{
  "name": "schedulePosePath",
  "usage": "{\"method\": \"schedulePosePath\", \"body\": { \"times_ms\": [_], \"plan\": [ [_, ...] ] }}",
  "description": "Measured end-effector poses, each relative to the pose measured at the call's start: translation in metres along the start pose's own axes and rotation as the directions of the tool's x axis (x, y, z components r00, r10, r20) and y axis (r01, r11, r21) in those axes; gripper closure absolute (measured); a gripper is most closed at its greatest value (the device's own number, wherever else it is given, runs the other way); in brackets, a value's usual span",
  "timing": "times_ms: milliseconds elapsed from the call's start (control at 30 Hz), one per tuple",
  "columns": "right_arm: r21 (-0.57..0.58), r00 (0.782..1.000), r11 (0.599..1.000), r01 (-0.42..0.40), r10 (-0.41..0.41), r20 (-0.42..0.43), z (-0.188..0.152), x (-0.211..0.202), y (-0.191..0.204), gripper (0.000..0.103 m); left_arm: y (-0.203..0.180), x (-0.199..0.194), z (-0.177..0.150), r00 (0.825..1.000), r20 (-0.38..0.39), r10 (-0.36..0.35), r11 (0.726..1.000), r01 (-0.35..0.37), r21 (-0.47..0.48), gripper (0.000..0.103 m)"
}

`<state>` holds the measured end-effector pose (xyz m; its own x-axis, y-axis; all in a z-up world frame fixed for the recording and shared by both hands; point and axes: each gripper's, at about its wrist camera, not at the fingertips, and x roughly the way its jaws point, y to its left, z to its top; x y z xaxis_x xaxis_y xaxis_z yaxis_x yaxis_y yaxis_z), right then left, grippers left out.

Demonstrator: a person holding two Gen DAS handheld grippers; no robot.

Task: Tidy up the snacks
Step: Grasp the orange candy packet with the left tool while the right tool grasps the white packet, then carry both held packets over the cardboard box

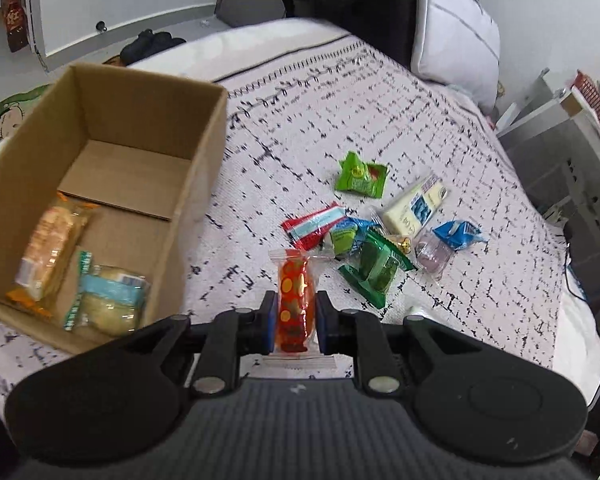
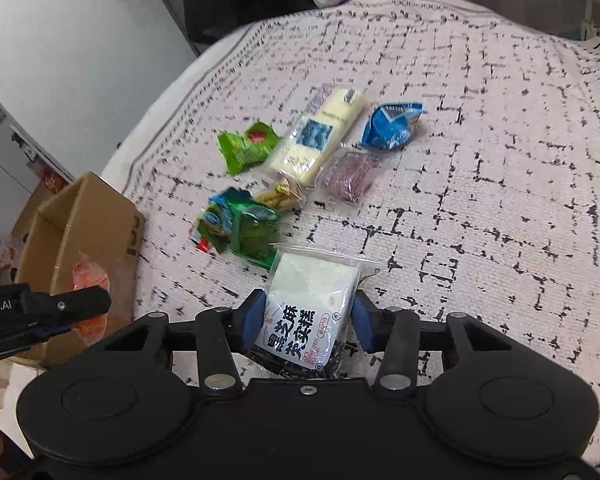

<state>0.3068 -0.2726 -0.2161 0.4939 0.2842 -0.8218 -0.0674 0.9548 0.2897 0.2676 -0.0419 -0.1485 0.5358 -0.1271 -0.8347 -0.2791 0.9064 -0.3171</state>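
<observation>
My left gripper (image 1: 294, 322) is shut on an orange spotted snack packet (image 1: 294, 304), held above the bed just right of the cardboard box (image 1: 204, 152). Two wrapped snacks lie in the box: an orange-edged bread packet (image 1: 50, 254) and a pale cake with a teal label (image 1: 110, 294). My right gripper (image 2: 306, 318) grips a white packet with black Chinese lettering (image 2: 306, 316) between its blue pads. In the right wrist view the left gripper (image 2: 66, 312) with its orange packet (image 2: 90, 276) shows at the left, in front of the box (image 2: 88, 224). Several snacks (image 1: 374, 236) lie heaped on the bedspread.
The bedspread (image 2: 480, 184) is white with black dashes. The heap includes a green packet (image 2: 246, 146), a long cream bar (image 2: 314, 136), a blue packet (image 2: 392, 126) and a purple one (image 2: 352, 176). A pillow (image 1: 456, 28) leans at the bed's head. Grey furniture (image 1: 560, 148) stands beside the bed.
</observation>
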Motion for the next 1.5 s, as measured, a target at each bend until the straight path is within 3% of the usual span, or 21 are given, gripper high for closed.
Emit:
{"method": "schedulePosePath", "body": {
  "times_ms": [700,1500],
  "plan": [
    [-0.028,0.988,0.994,-0.105,0.107,0.109,-0.007,-0.065,0.07,0.059,0.049,-0.084,0.002,0.992,0.122,-0.037,0.999,0.041,-0.036,0.084],
    [-0.102,0.98,0.985,-0.136,0.149,0.13,-0.006,-0.071,0.145,0.059,0.106,-0.11,0.024,0.983,0.176,-0.057,0.994,0.071,-0.079,0.084]
  ]
}}
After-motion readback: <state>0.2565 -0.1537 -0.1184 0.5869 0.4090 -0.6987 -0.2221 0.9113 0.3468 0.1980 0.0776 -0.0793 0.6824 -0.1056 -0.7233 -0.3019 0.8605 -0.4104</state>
